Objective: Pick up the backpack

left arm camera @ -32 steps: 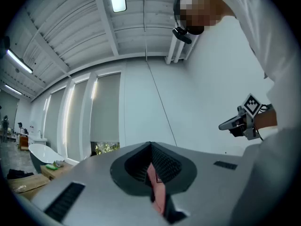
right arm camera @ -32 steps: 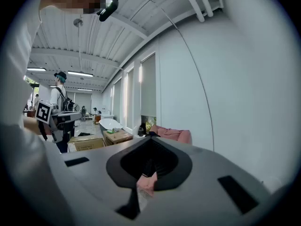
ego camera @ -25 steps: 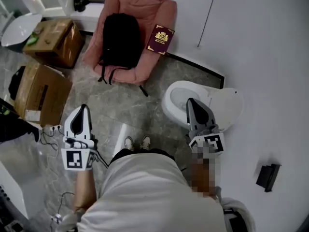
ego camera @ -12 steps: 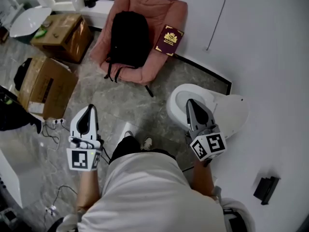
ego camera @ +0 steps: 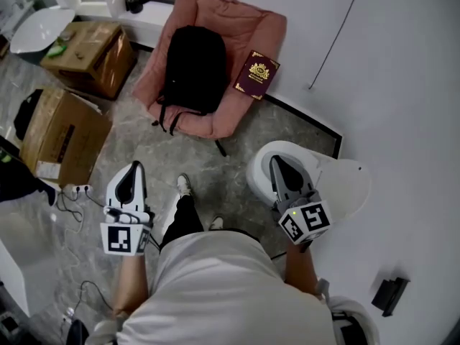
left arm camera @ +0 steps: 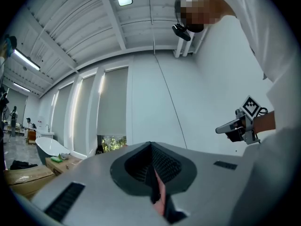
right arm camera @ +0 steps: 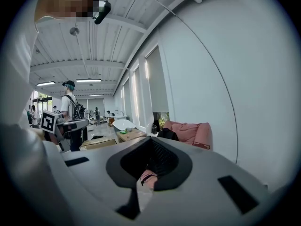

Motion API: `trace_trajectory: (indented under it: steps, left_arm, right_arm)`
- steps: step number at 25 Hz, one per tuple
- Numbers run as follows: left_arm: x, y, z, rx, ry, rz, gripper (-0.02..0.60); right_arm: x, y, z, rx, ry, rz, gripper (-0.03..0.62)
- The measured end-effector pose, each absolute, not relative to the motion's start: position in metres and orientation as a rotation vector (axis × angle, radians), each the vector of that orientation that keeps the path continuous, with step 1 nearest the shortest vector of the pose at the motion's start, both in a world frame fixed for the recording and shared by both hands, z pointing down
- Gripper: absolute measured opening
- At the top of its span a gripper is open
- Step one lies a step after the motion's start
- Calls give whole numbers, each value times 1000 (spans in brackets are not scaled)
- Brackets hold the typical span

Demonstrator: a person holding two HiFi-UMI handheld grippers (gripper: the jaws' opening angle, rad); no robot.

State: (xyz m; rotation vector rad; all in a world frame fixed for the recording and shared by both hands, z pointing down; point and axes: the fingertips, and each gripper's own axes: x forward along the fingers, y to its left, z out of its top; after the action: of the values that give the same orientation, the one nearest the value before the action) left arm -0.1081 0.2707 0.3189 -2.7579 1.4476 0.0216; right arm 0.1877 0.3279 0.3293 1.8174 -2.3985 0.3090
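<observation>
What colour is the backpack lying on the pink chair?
The backpack is black all over; the head view shows it best.

floor (ego camera: 151,157): marble | on floor: pink seat (ego camera: 244,34), cardboard boxes (ego camera: 61,131), cables (ego camera: 68,196) | on seat: backpack (ego camera: 192,67), maroon booklet (ego camera: 256,75)

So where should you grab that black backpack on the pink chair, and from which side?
Probably the strap loops at the backpack's near end. It lies flat on the pink chair, so its broad body offers little to pinch, while the loops hang free over the front edge. Come from the open floor side in front; the chair's padded back and arms wall in the others.
</observation>
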Motion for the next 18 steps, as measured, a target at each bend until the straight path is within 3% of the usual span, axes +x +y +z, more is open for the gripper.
trace_trajectory:
  steps: [11,18]
  left_arm:
    - [-155,114,311,-2777,1415,45,11]
    - [-172,37,302,-2788,1367,116,11]
  right_arm:
    - [106,161,308,1682,-2392,230,21]
    - [70,111,313,1617,-2327,187,21]
